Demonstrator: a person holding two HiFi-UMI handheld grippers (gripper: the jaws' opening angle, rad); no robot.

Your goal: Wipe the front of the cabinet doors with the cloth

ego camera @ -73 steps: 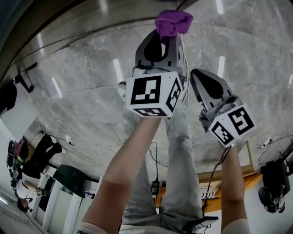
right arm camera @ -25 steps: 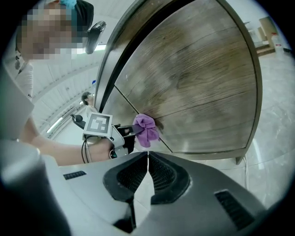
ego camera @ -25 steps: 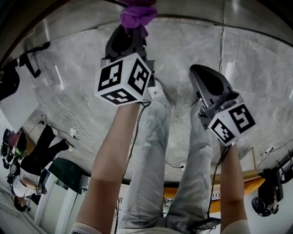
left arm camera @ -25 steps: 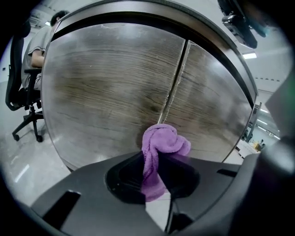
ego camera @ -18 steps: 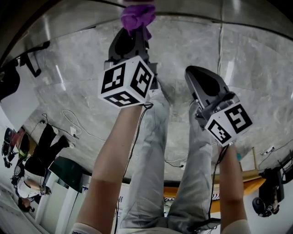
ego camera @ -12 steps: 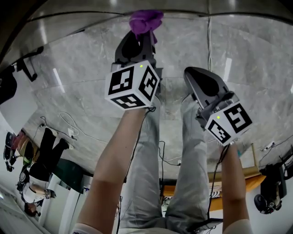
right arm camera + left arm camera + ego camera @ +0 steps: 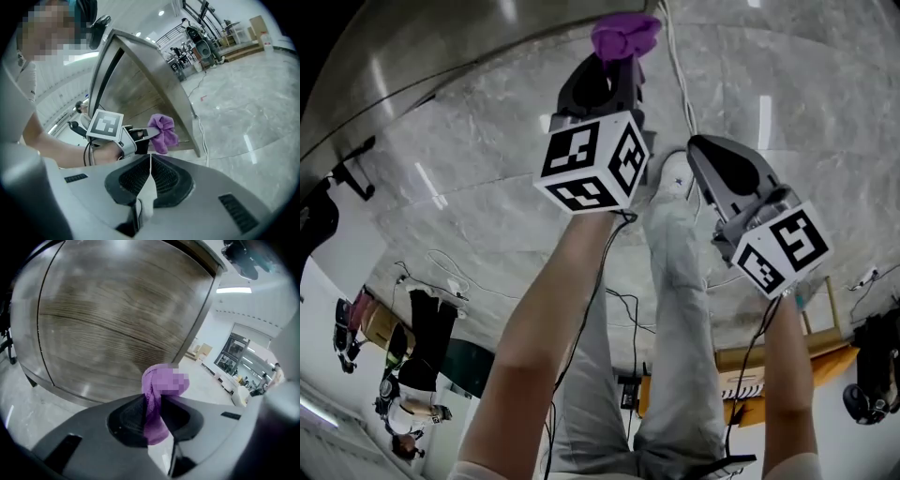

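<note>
A purple cloth [image 7: 623, 36] sticks out of my left gripper [image 7: 614, 67], which is shut on it and points at the foot of the cabinet [image 7: 412, 66]. In the left gripper view the cloth [image 7: 159, 390] is bunched between the jaws just in front of the wood-grain cabinet door [image 7: 117, 319]; I cannot tell whether it touches. My right gripper [image 7: 705, 152] hangs shut and empty to the right of the left one. In the right gripper view, beyond the right gripper [image 7: 150, 157], I see the cloth [image 7: 162, 133] and the steel-edged cabinet [image 7: 136, 84].
The floor is glossy grey marble [image 7: 787, 103]. A white cable [image 7: 675, 66] runs along it past the cabinet's corner. My legs and a white shoe [image 7: 670, 173] are below the grippers. A wooden bench [image 7: 750, 375] and other people [image 7: 412, 375] are further off.
The left gripper with the cloth has swung to the left and back to the right along the cabinet's foot. The right gripper has stayed shut beside it.
</note>
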